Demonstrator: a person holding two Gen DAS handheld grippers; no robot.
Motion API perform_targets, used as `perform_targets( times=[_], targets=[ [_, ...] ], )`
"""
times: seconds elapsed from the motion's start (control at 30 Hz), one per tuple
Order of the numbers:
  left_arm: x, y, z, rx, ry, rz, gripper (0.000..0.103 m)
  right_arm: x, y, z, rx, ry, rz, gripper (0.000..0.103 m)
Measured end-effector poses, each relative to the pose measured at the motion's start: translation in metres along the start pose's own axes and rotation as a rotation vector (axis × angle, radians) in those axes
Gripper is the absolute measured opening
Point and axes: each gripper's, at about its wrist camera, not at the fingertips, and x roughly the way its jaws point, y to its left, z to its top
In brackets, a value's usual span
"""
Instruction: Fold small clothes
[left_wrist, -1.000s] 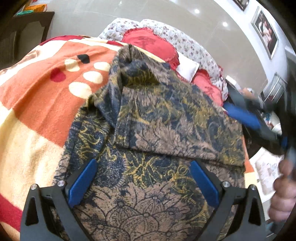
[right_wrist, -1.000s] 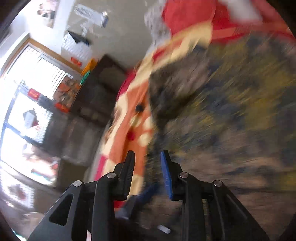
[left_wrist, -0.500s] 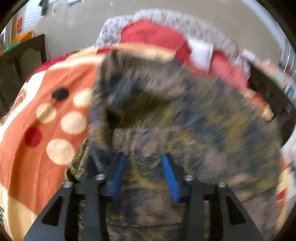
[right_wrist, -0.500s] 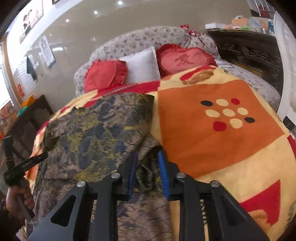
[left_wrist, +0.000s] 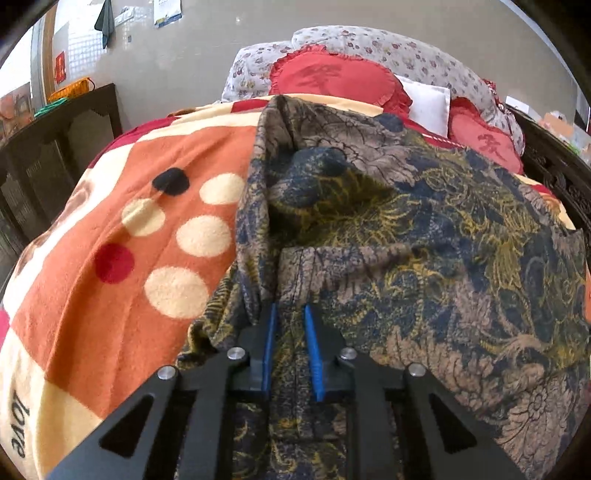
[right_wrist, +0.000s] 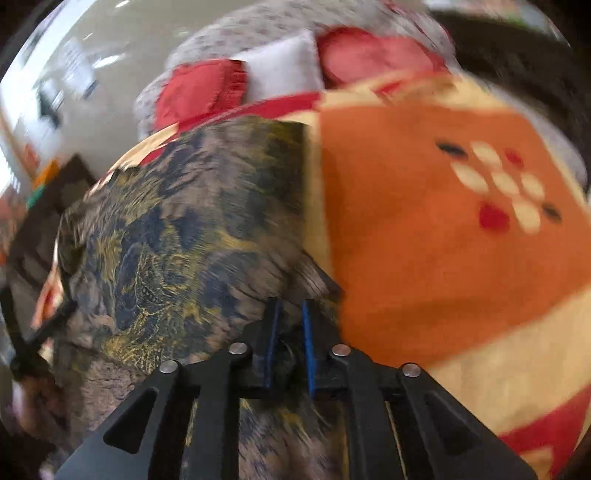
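Fabric of the patterned garment (left_wrist: 388, 229), spread on the orange blanket (left_wrist: 122, 236) of the bed, was bunched between the closing jaws of the left tool (left_wrist: 290, 325) at its near left edge, while the right tool (right_wrist: 290, 321) pinched its near right edge, apparently so both corners could lift together for a fold.

Dark floral garment (left_wrist: 406, 236) lies rumpled, partly folded, on orange blanket (left_wrist: 110, 240).

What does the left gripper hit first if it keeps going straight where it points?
The patterned garment: the left gripper is closing with a fold of it already between its pads, so straight on meets more of that cloth, and probably the blanket beneath it.
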Motion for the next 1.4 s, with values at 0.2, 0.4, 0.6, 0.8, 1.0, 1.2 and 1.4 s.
perform_targets(
  times=[0.2, 0.4, 0.6, 0.8, 1.0, 1.2, 1.4],
  targets=[
    [0.003, 0.000, 0.002, 0.013, -0.001, 0.014, 0.019, -0.030, 0.006, 0.009, -0.058, -0.071, -0.109, 0.031],
    [0.002, -0.001, 0.001, -0.005, 0.000, -0.010, 0.019, 0.004, 0.057, 0.038, -0.188, -0.063, -0.035, 0.031],
    [0.004, -0.001, 0.003, -0.016, 0.001, -0.019, 0.019, 0.033, 0.053, 0.050, -0.119, 0.074, -0.097, 0.035],
    [0.004, 0.003, 0.003, -0.033, -0.001, -0.036, 0.019, 0.020, 0.055, 0.079, -0.055, -0.072, -0.069, 0.035],
    [0.005, 0.010, 0.003, -0.065, 0.001, -0.076, 0.018, 0.060, 0.056, 0.076, -0.100, -0.005, -0.114, 0.035],
    [0.005, 0.011, 0.003, -0.062, 0.001, -0.072, 0.018, 0.016, 0.093, 0.075, -0.155, -0.050, -0.127, 0.036],
    [0.005, 0.009, 0.002, -0.056, 0.000, -0.064, 0.018, 0.006, 0.121, -0.010, -0.255, -0.073, -0.148, 0.039]
  ],
)
